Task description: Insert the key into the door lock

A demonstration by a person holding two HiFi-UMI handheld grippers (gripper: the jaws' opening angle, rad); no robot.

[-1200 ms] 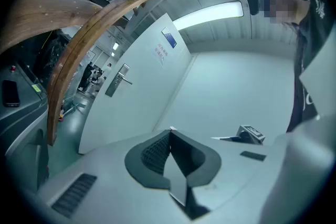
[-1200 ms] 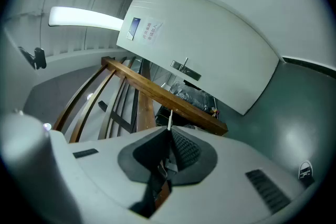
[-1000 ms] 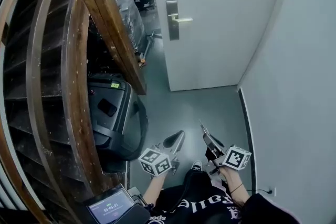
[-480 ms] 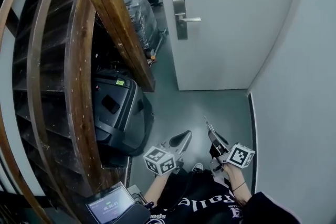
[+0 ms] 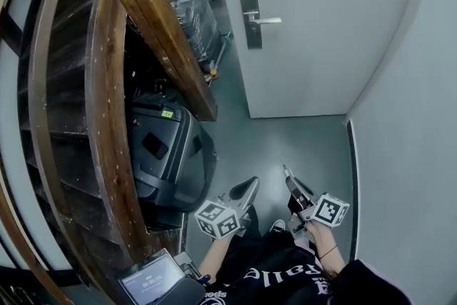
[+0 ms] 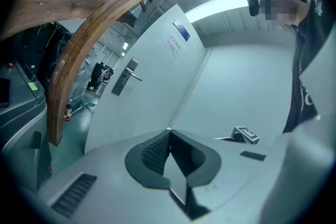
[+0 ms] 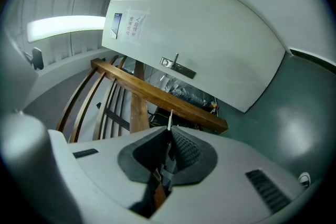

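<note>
Far from the door lock (image 5: 250, 19), the right gripper (image 7: 169, 131) clamped the likely stiff, light key (image 7: 169, 119) near its head; the left gripper (image 6: 168, 131) sat closed, empty.

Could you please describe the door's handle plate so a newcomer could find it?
Find the white door past the wooden stair rail. Near its left edge is a tall metal plate with a lever handle pointing right, the door's only metal fitting.

Grey-green floor (image 5: 285, 146): black case (image 5: 168, 161) stands on it under wooden staircase (image 5: 153, 25); wrapped goods (image 5: 189, 7) beyond.
</note>
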